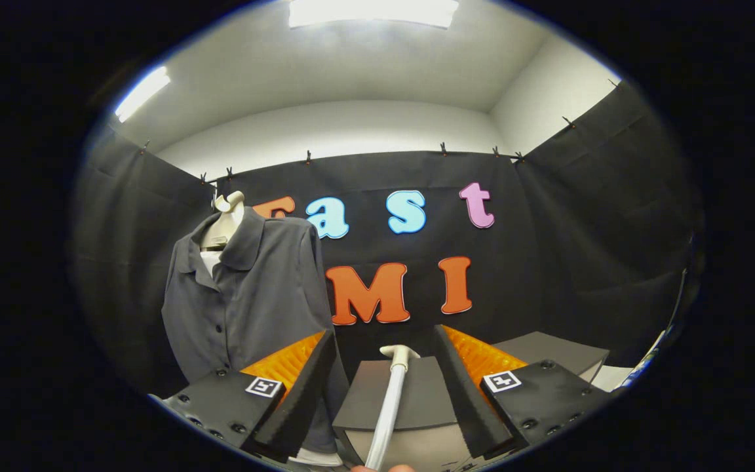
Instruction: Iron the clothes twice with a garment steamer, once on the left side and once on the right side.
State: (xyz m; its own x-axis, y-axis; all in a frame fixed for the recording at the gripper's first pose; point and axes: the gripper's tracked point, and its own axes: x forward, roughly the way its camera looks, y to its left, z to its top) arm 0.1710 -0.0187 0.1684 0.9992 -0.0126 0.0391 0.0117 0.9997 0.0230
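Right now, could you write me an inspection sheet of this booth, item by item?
Surface: grey block just ahead of the fingers.
Job's things: grey shirt hanging on a mannequin, beyond the left finger; white steamer wand standing between the fingers, its head upward.
Clutter: nothing seen.
Gripper: open, fingers either side of the wand, not pressing it.
Cables: nothing seen.
Surroundings: black cloth walls, ceiling lights.
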